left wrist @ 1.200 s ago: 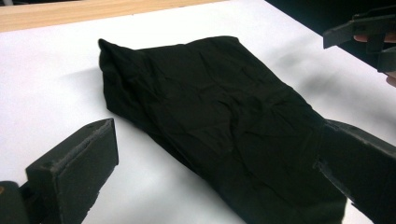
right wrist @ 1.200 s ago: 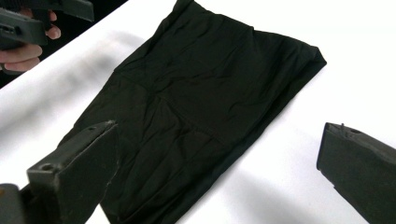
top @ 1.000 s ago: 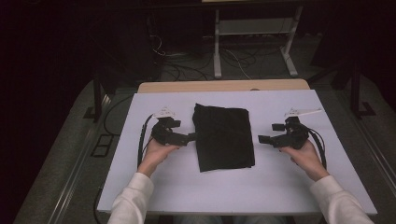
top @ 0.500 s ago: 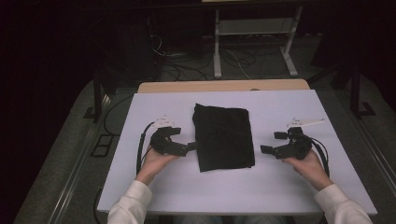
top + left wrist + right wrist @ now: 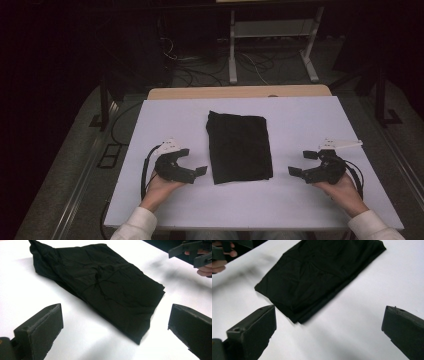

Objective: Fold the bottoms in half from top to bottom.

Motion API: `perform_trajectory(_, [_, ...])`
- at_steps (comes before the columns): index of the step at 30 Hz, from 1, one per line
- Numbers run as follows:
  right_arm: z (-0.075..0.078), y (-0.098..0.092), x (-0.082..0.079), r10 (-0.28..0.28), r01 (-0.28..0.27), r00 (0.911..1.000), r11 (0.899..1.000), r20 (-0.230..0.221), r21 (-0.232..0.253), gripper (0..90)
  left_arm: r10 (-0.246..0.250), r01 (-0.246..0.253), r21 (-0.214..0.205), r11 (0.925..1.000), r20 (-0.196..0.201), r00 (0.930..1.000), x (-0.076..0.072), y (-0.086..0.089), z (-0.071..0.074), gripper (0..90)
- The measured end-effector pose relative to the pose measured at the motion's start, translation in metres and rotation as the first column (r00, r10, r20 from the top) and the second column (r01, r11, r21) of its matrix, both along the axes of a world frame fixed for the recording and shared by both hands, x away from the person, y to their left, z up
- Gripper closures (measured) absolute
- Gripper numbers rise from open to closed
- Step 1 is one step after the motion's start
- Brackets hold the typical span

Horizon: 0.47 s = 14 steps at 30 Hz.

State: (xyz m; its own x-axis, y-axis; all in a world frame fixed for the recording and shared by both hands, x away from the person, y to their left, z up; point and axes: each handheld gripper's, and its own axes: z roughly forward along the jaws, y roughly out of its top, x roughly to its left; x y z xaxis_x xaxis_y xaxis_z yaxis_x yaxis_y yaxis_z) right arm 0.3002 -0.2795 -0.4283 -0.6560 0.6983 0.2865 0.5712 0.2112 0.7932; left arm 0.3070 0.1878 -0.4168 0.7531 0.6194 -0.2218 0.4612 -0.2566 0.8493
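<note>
Between gaping claws — folded black cloth (image 5: 239, 148)

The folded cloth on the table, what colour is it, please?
Plain black folded cloth, clearest in the left gripper view.

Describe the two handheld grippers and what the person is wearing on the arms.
Both the left gripper and right gripper are black, each with two blocky matte jaws and a white plate on top. A black cable loops from the left one; another trails from the right. The sleeves are white, ending in cuffs at the wrists.
</note>
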Motion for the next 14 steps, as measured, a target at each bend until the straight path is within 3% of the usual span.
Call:
perform_trajectory(6, [-0.004, -0.006, -0.010, -0.014, 0.014, 0.9998, 1.000, 0.011, -0.005, 0.0, 0.025, -0.025, -0.006, 0.9997, 0.026, 0.9994, -0.012, 0.011, -0.001, 0.0])
perform_trajectory(14, [-0.007, -0.011, -0.021, -0.038, 0.038, 0.9991, 0.999, 0.020, -0.008, 0.0, 0.042, -0.041, -0.026, 0.9988, 0.025, 0.9988, -0.022, 0.020, -0.009, 0.0])
